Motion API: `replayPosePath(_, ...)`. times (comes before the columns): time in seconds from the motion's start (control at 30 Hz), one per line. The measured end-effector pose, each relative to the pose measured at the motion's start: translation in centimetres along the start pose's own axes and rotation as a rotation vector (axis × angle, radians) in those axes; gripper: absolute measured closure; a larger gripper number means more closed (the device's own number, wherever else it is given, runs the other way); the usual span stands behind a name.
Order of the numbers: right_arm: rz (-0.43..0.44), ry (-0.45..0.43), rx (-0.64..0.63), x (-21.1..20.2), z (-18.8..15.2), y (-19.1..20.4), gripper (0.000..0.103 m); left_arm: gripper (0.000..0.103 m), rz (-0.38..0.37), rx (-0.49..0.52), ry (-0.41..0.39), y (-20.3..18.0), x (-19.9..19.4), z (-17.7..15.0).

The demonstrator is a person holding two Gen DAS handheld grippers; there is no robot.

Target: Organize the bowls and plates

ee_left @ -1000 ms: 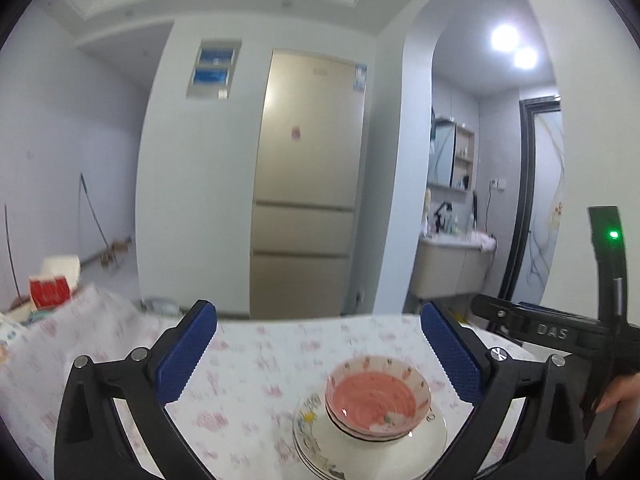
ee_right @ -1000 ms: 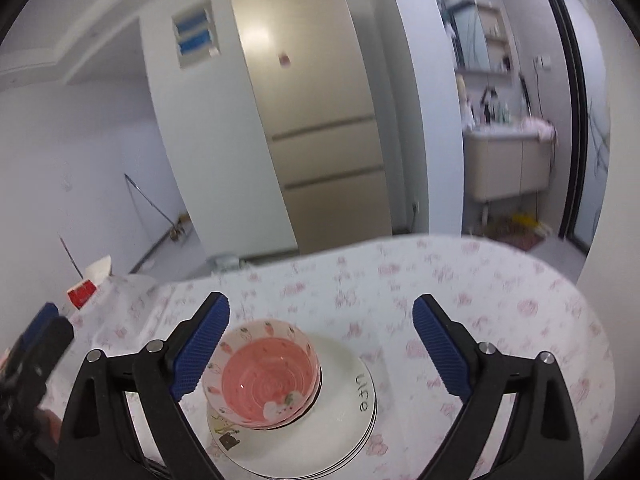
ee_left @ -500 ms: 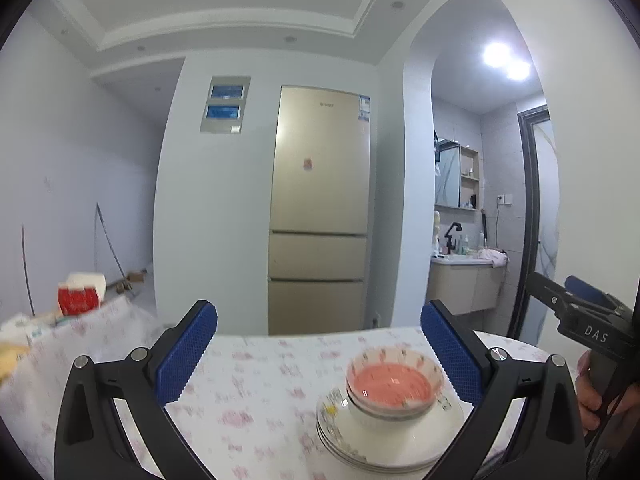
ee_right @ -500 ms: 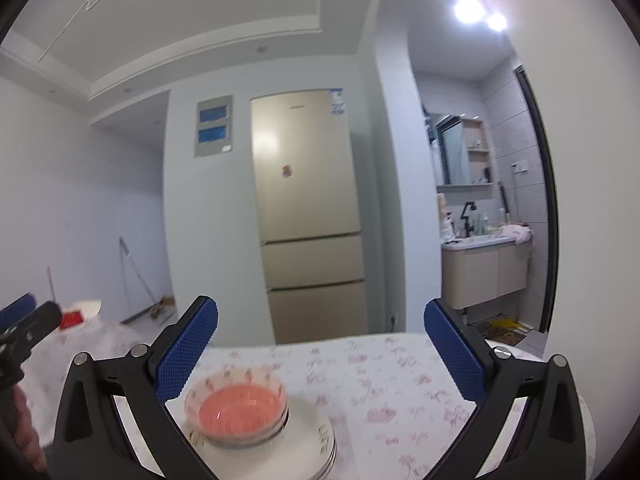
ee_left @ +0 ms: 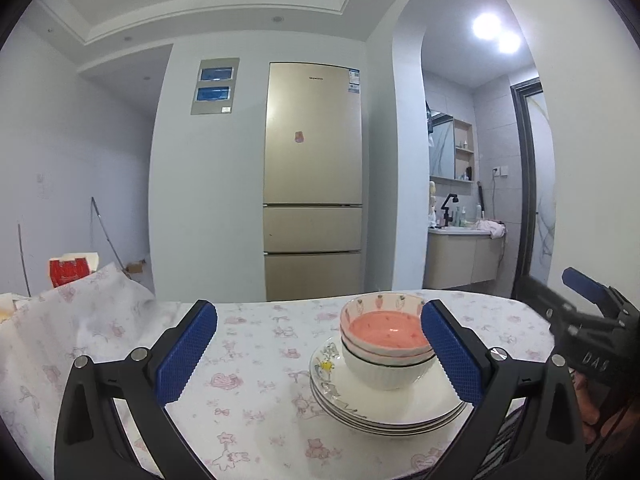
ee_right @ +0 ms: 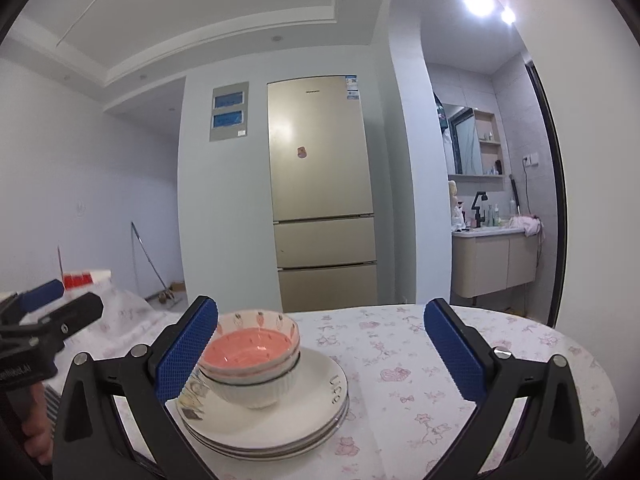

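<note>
A stack of white plates (ee_left: 384,412) sits on the table with nested bowls (ee_left: 384,344) on top; the top bowl is pink inside with a strawberry rim. The same plates (ee_right: 320,412) and bowls (ee_right: 256,360) show in the right wrist view. My left gripper (ee_left: 318,354) is open and empty, low at the table's near edge, its right finger beside the bowls. My right gripper (ee_right: 320,354) is open and empty, its left finger in front of the bowls. Each gripper shows at the edge of the other's view.
The table has a white cloth with pink prints (ee_left: 256,360). A red and white box (ee_left: 72,270) stands at the far left. A gold fridge (ee_left: 314,184) and a washroom doorway with a sink cabinet (ee_right: 496,264) lie beyond.
Both grippers have dropped and levelled, from looking down on the stack to looking across the table at bowl height. Plates and bowls have not moved.
</note>
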State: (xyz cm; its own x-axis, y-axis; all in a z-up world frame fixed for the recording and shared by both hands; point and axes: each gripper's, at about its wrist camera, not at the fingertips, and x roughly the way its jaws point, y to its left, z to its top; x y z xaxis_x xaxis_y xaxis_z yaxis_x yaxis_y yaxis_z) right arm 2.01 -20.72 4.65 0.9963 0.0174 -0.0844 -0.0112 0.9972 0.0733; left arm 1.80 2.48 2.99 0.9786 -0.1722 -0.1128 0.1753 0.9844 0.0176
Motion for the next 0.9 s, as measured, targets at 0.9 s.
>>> replayPosePath(0.9, 0.006, -0.007, -0.005, -0.8, -1.0, 0.1, 0.0, 0.0, 0.012, 0.044, -0.047, -0.8, -0.9, -0.7)
